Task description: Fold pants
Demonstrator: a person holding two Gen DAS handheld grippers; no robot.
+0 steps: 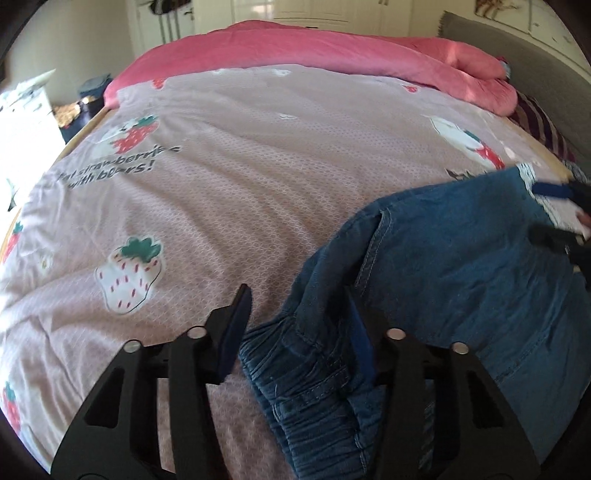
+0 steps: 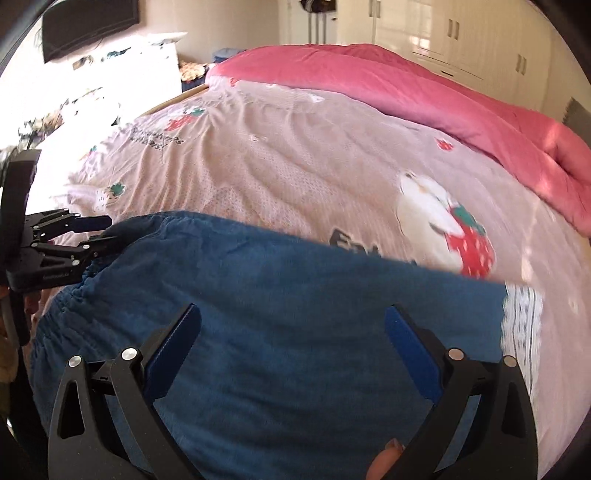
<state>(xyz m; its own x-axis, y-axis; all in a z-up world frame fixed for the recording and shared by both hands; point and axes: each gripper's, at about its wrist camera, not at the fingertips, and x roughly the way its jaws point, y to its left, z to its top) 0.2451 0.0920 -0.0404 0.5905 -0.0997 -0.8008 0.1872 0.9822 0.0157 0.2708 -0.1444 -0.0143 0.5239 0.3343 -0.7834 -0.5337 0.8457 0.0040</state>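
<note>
- The blue denim pants (image 2: pixel 280 332) lie spread on the pink strawberry-print bedsheet (image 1: pixel 229 192), filling the 6 o'clock part of the right wrist view and the 4 o'clock part of the left wrist view.
- Their gathered elastic waistband (image 1: pixel 295 373) sits at the left gripper (image 1: pixel 299 306), whose jaws stand apart; the right-side finger lies against the denim and the other rests over bare sheet.
- The right gripper (image 2: pixel 293 325) hovers over the pants with its jaws spread wide, nothing between them.
- A pink duvet (image 2: pixel 424 92) is bunched at 12 to 2 o'clock.
- White wardrobe doors (image 2: pixel 454 33) stand beyond the duvet.
</note>
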